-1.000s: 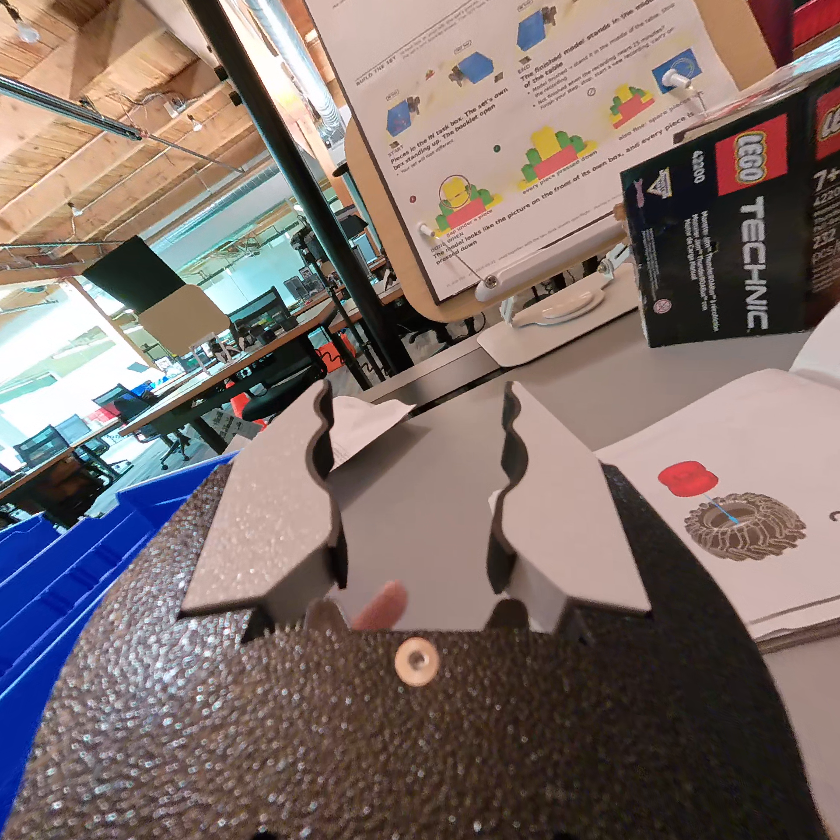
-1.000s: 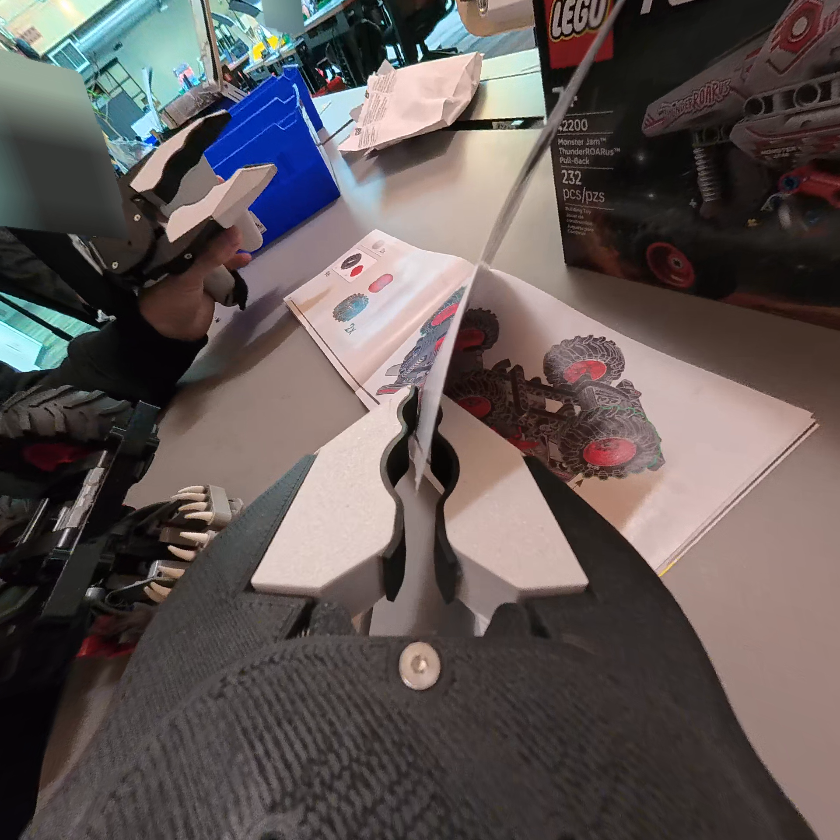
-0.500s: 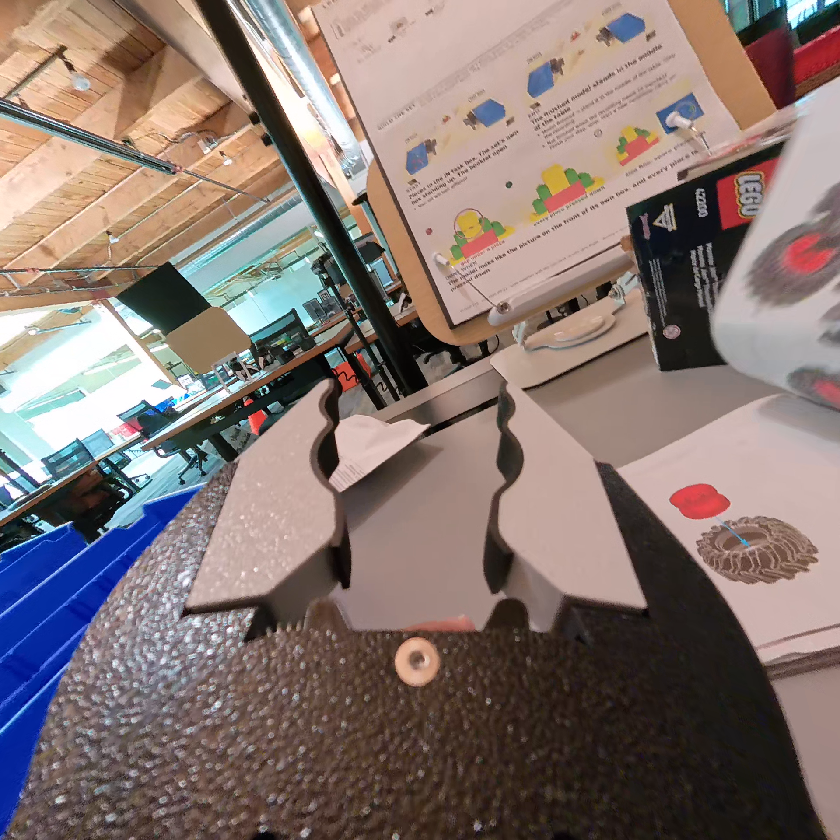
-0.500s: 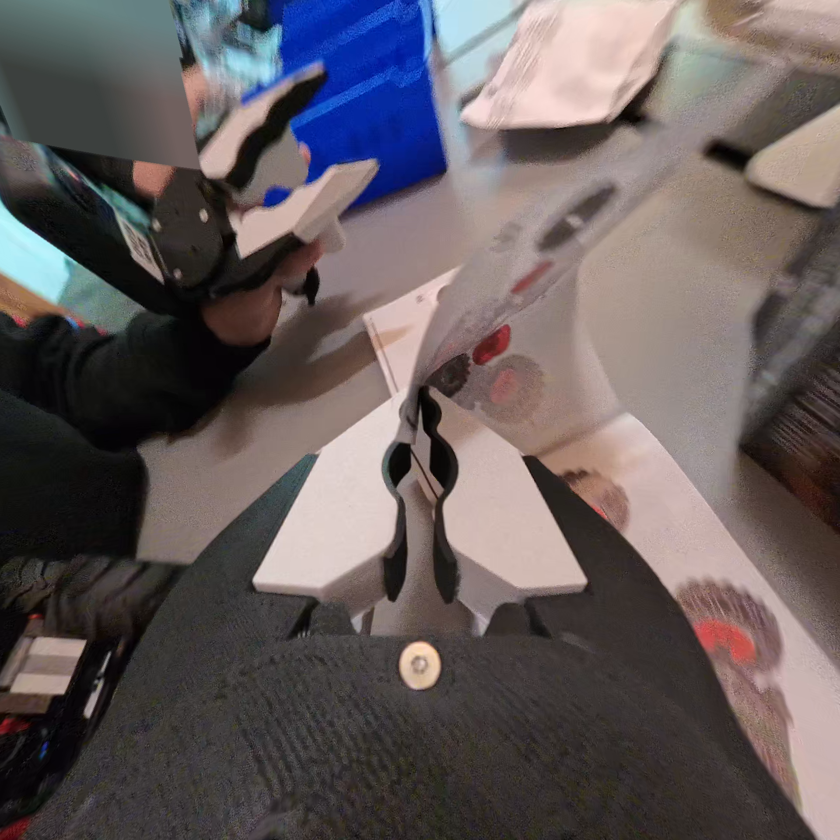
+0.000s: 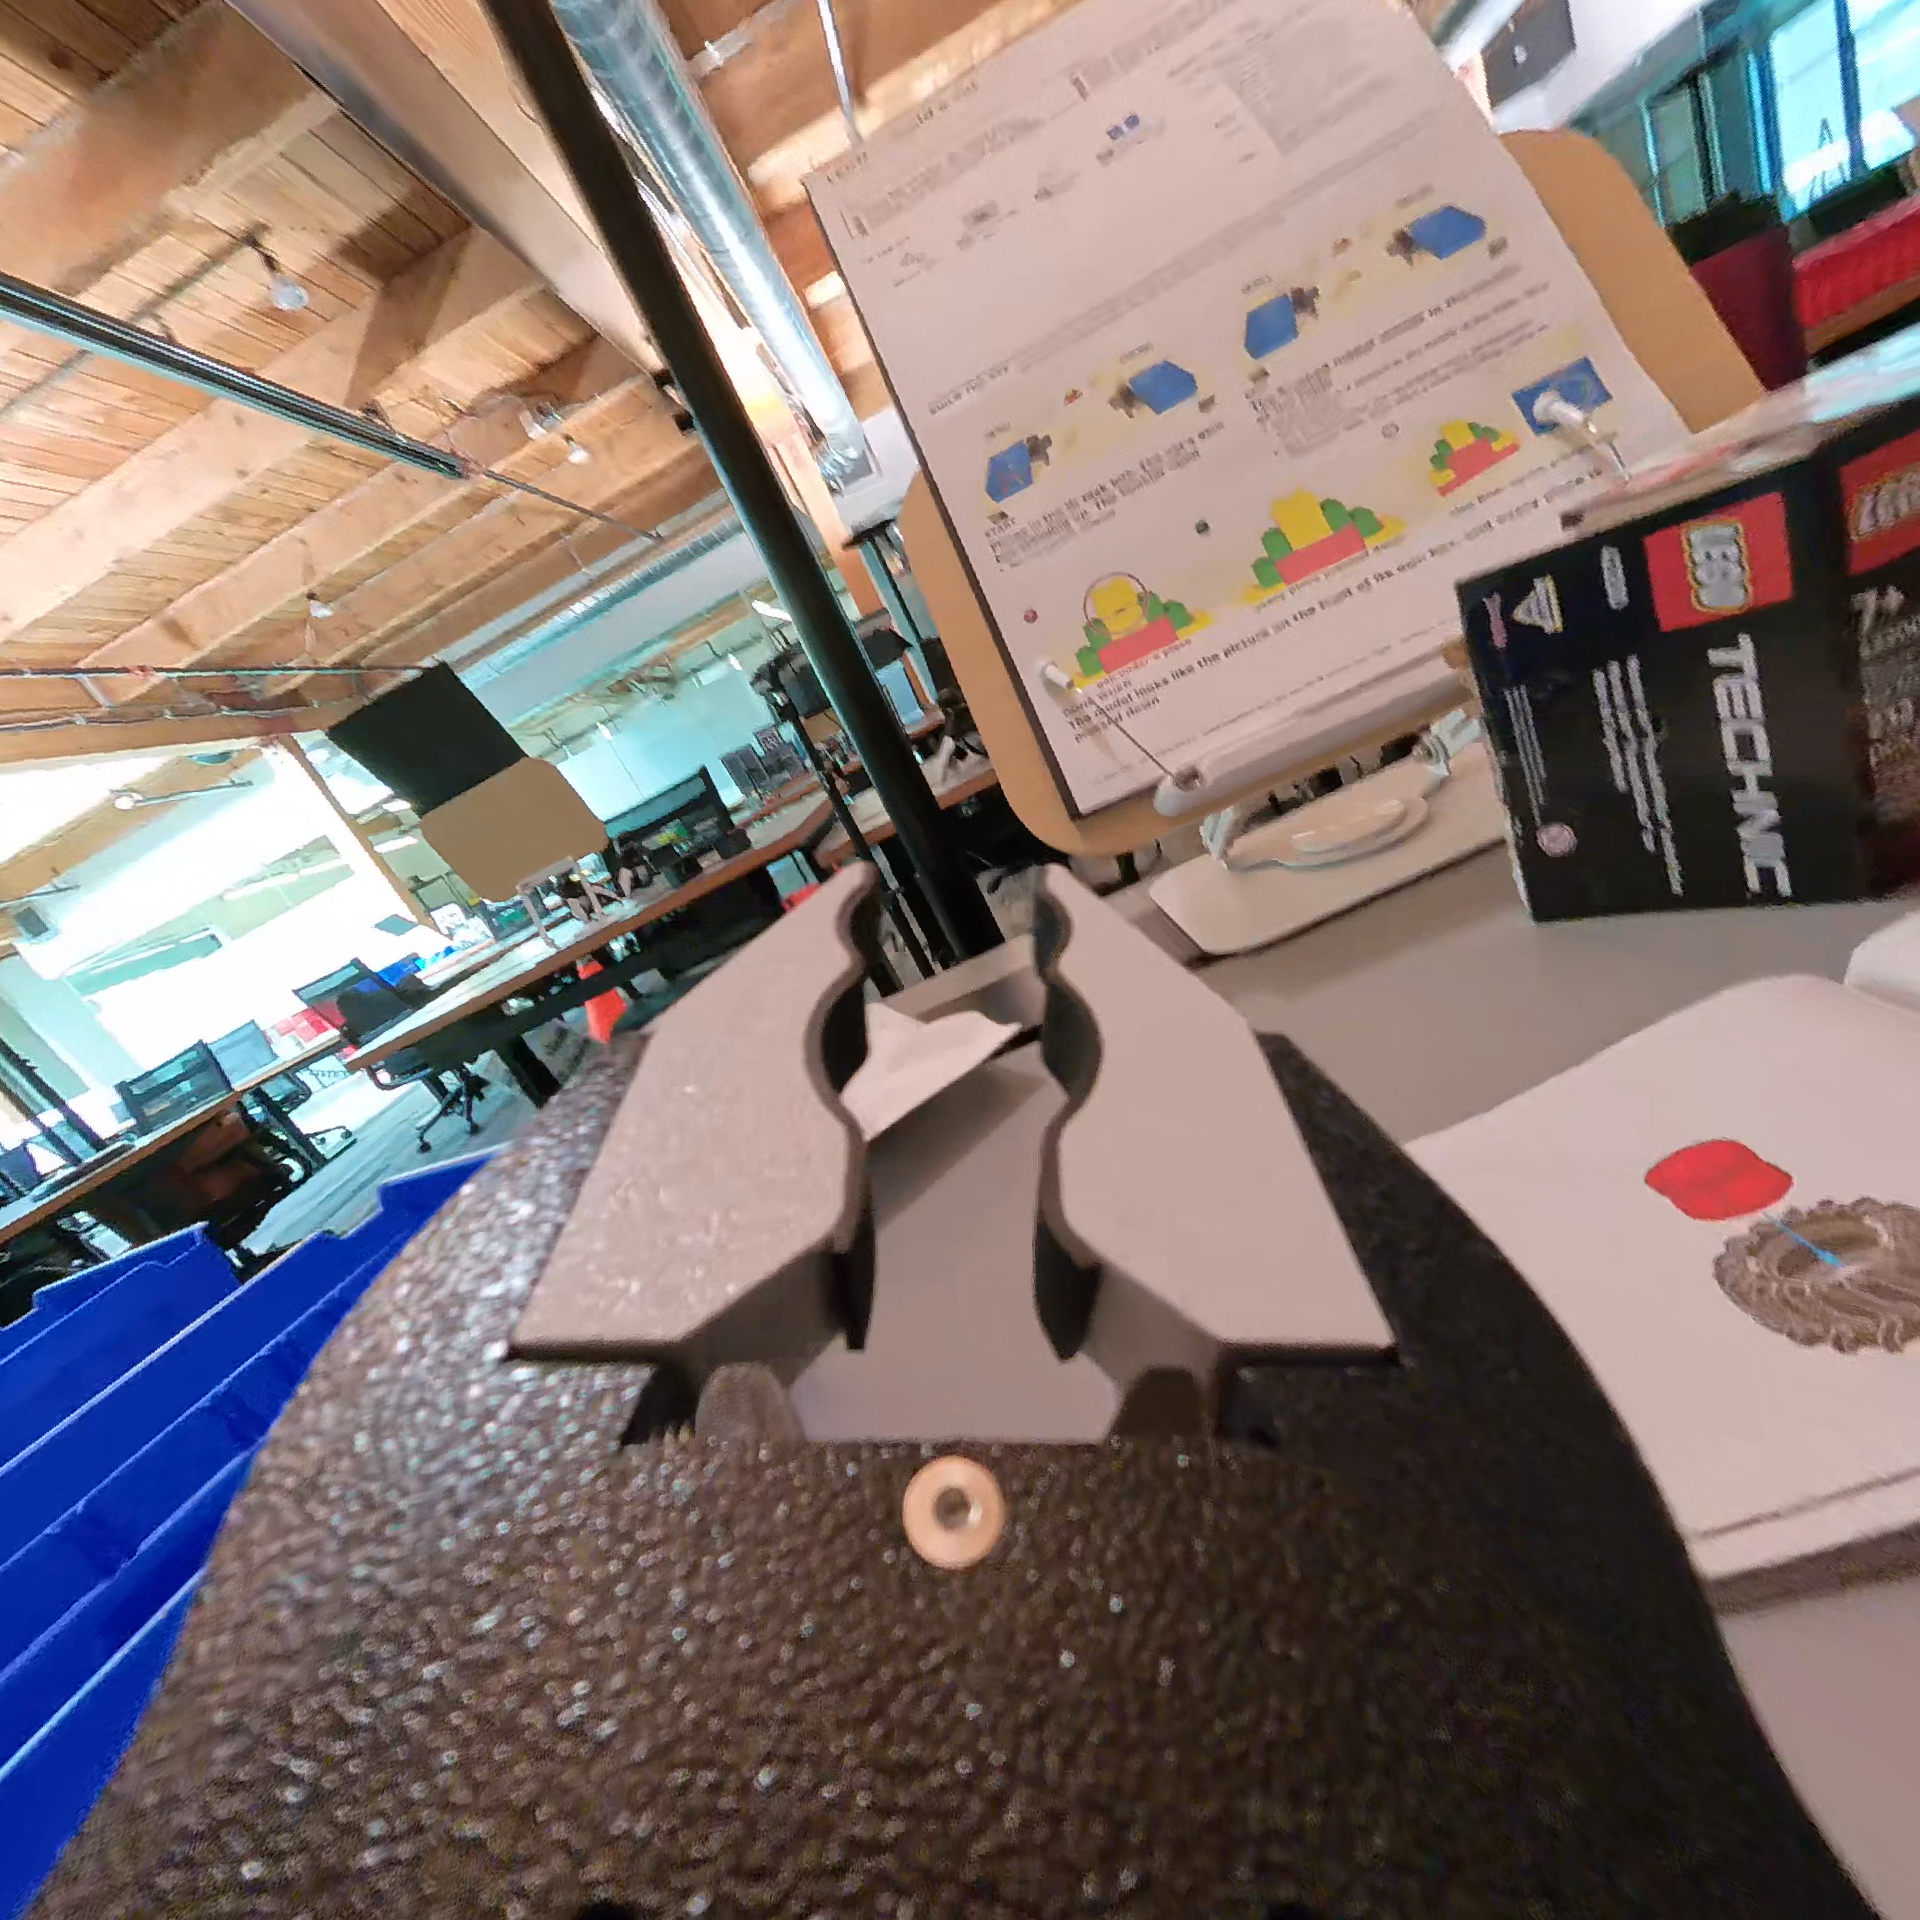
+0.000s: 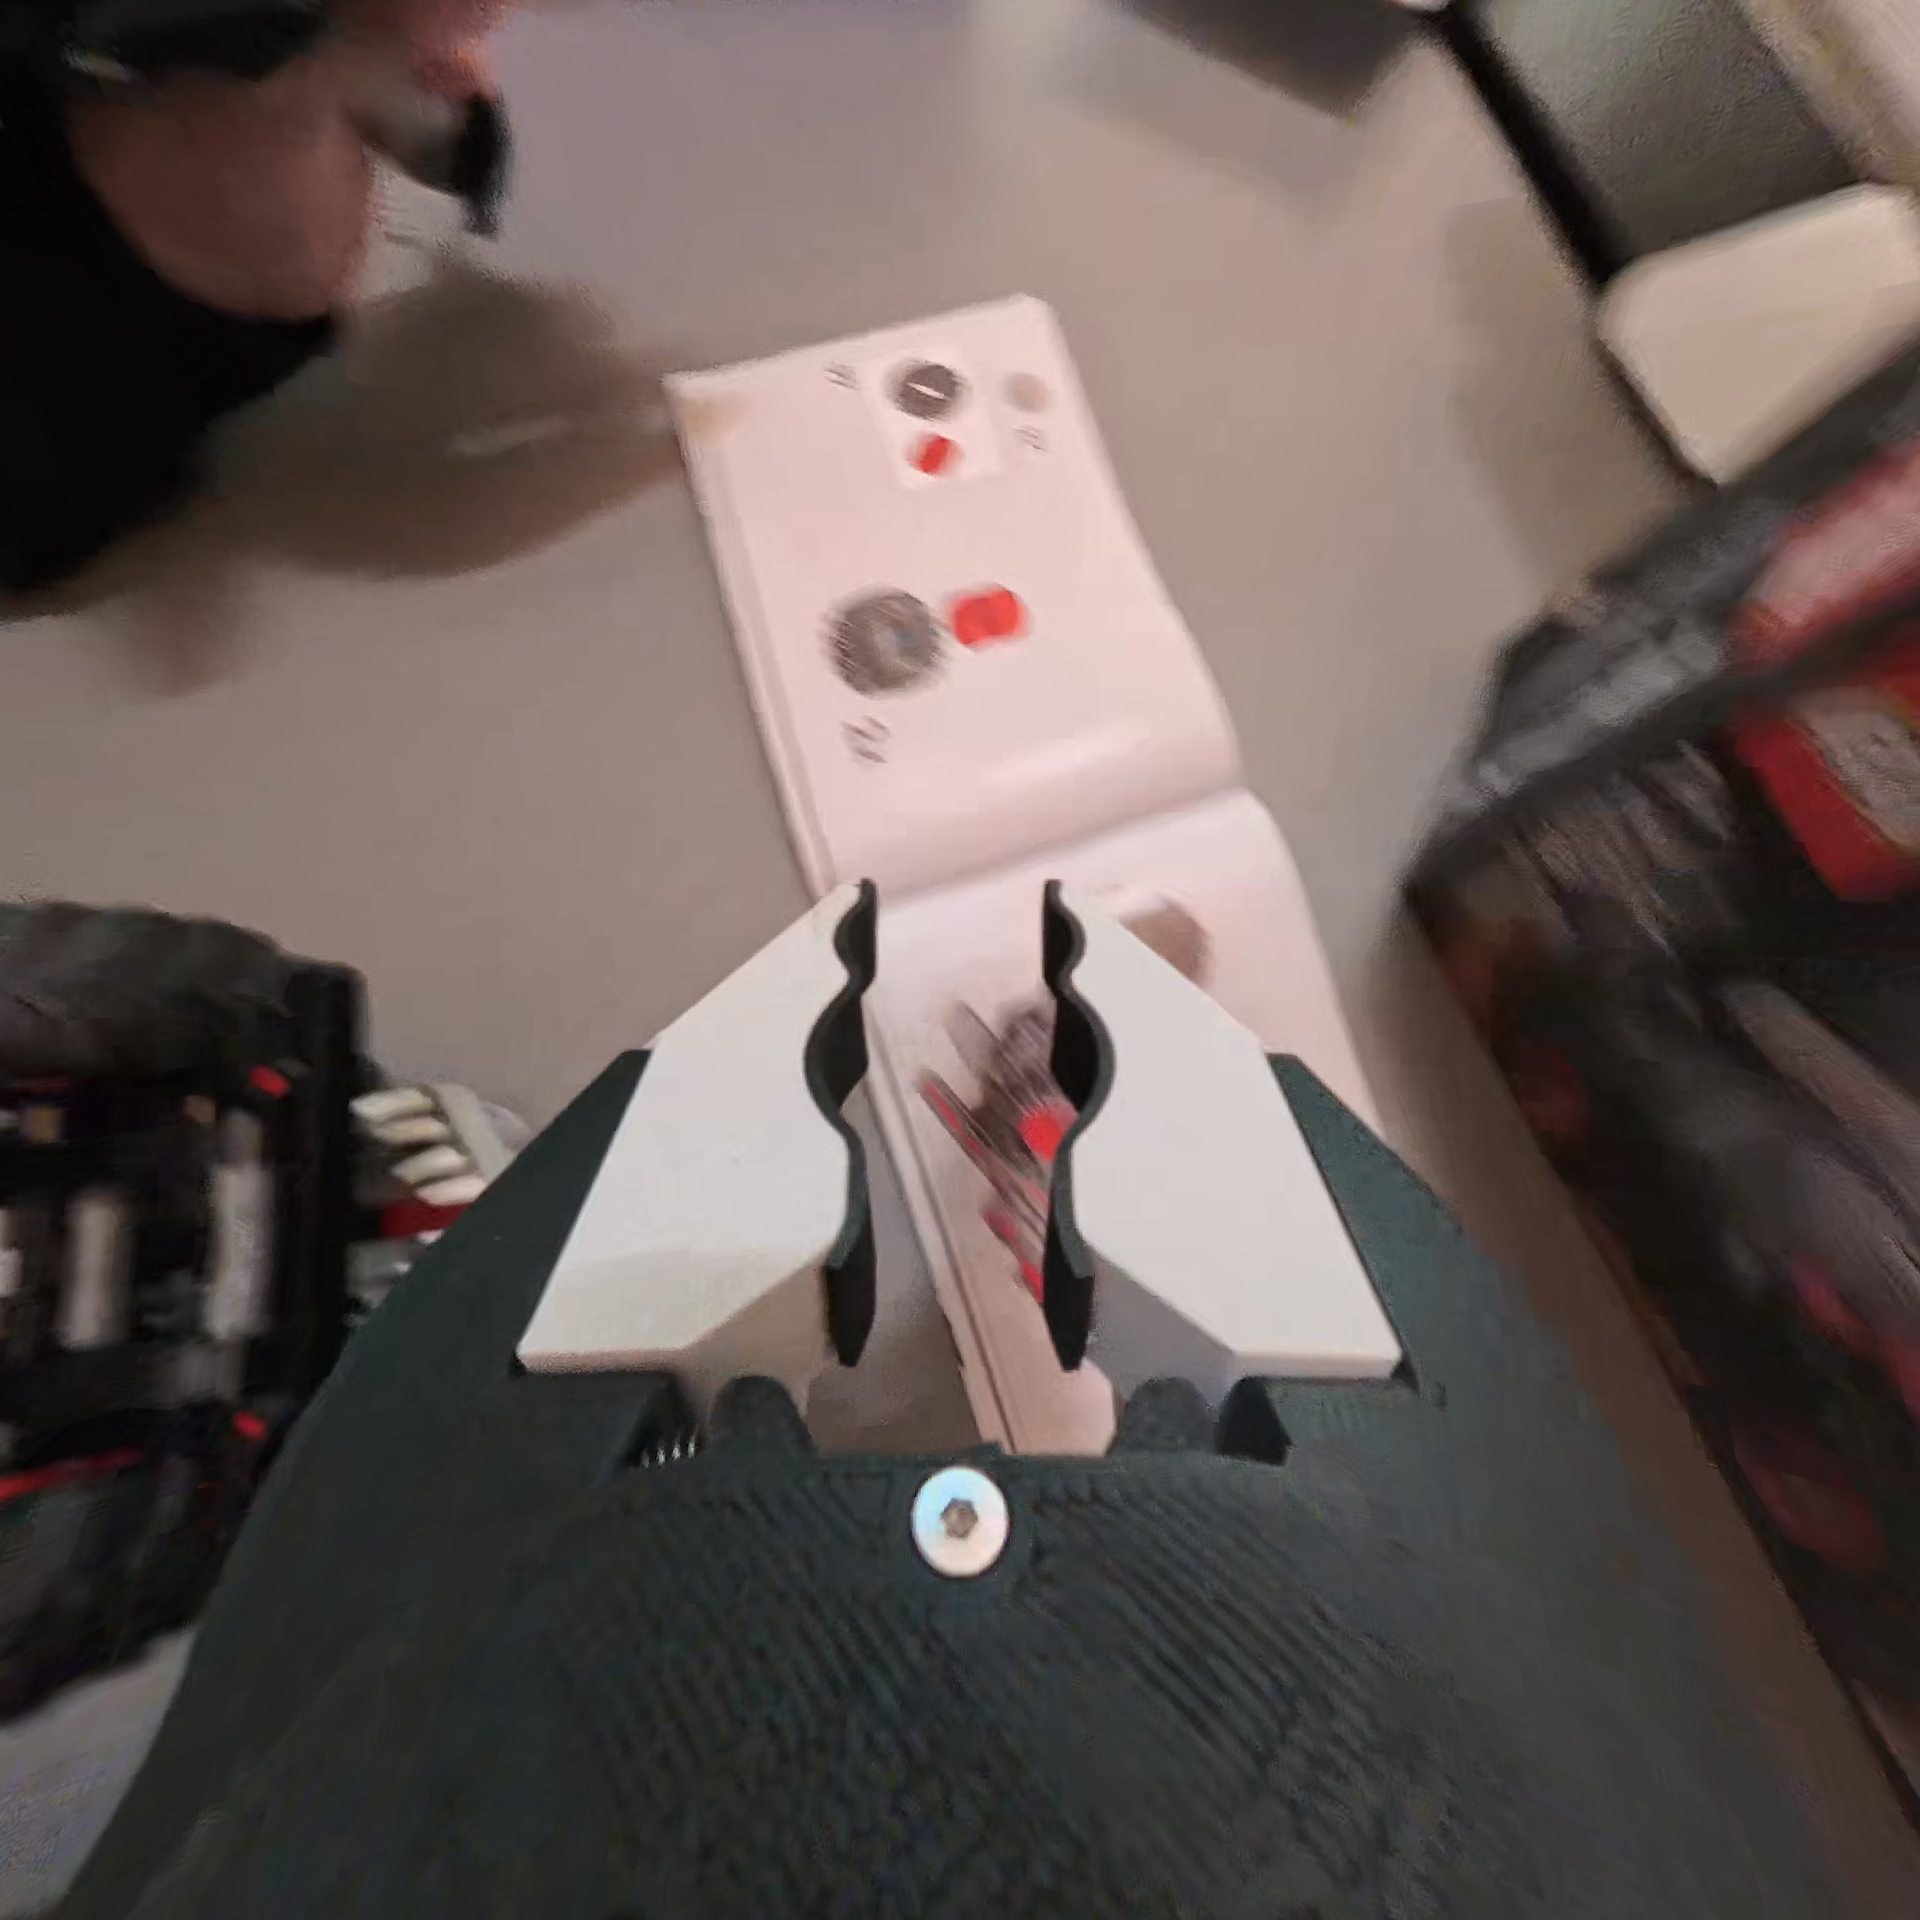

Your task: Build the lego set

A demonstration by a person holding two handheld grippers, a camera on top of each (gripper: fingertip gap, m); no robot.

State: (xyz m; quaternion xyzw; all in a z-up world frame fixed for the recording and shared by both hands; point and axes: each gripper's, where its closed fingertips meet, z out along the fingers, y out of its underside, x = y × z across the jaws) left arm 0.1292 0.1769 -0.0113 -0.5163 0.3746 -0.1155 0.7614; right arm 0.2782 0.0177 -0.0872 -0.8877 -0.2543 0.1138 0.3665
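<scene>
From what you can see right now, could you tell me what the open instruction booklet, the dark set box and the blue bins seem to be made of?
The open white instruction booklet looks like thin, slightly glossy printed paper; its pages bow at the fold. The dark printed set box appears to be coated cardboard, with crisp folded edges. The stacked blue bins seem to be moulded plastic, uniformly coloured with smooth rims.

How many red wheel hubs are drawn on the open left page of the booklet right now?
2 on the booklet: one small hub near the far edge, one larger hub at mid-page beside a drawn tyre. Blur may hide others.
</scene>
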